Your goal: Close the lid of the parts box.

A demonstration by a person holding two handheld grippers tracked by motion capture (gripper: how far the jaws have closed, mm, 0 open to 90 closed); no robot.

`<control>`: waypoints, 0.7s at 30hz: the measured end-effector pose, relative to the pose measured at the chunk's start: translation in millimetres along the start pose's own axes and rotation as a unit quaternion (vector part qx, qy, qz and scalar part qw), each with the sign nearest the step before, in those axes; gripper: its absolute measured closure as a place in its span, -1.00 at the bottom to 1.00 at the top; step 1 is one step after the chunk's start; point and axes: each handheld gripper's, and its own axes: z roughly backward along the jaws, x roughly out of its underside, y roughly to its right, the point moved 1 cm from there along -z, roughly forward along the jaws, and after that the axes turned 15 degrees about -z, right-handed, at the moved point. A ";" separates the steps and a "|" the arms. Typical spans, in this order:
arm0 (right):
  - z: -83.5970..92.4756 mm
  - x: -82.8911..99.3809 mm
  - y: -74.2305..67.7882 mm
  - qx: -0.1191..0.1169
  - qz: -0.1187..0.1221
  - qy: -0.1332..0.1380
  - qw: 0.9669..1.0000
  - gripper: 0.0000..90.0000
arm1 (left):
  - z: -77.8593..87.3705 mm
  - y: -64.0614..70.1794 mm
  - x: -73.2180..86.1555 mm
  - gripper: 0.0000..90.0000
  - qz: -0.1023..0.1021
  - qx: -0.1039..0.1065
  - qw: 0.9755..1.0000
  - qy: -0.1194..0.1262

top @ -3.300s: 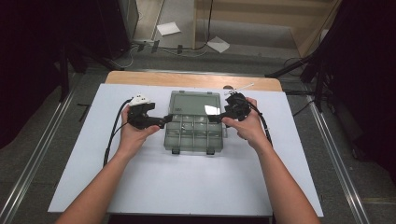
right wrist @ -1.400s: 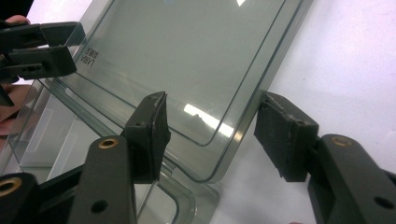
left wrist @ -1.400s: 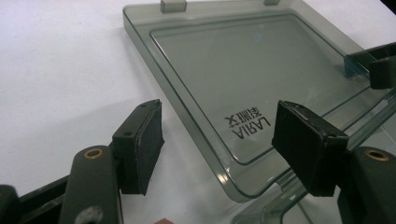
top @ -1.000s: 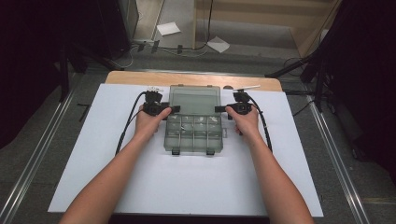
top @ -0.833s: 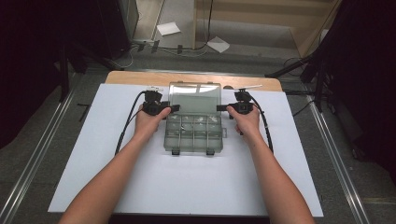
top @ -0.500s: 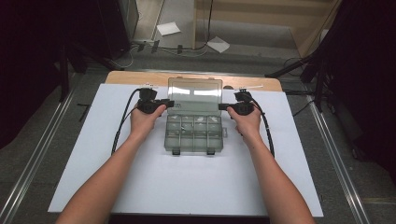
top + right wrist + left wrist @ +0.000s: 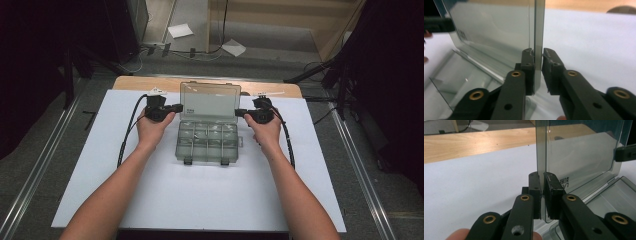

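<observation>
White sheeting (image 7: 200, 200) covers the table at the frame's centre, with a wooden strip (image 7: 150, 82) along its far edge and dark floor around. One clear compartment box (image 7: 207, 142) sits mid-frame, its lid (image 7: 210, 102) standing upright at the back. Two grippers work it: the left gripper (image 7: 176, 107) is clamped on the lid's left edge, its jaws having just closed onto the plastic. The right gripper (image 7: 240, 112) straddles the right edge, one pad touching, the other with a slight gap, jaws easing apart. Compartment contents are hard to make out. Two paper scraps (image 7: 179, 31) lie on the floor, upper frame.
</observation>
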 end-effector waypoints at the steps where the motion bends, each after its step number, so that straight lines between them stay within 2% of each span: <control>1: 1.6 -2.4 -0.4 0.001 -0.001 0.006 1.000 0.73 | 0.0 0.4 0.0 0.87 0.000 -0.001 1.000 0.002; 4: 3.9 -11.0 -2.7 -0.001 -0.006 0.017 1.000 0.71 | 0.1 1.7 0.4 0.87 0.000 -0.005 1.000 0.006; 12: 8.6 -31.5 -9.4 -0.003 -0.017 0.037 0.999 0.65 | 1.6 1.1 2.5 0.87 0.002 -0.001 1.000 0.010; 16: 12.2 -38.0 -12.9 -0.007 -0.021 0.043 0.999 0.83 | 1.6 1.2 2.1 0.87 0.000 0.000 1.000 0.012; 21: 13.7 -34.4 -16.1 0.009 -0.002 0.048 0.999 0.89 | 1.9 0.3 2.7 0.87 0.002 0.006 1.000 0.012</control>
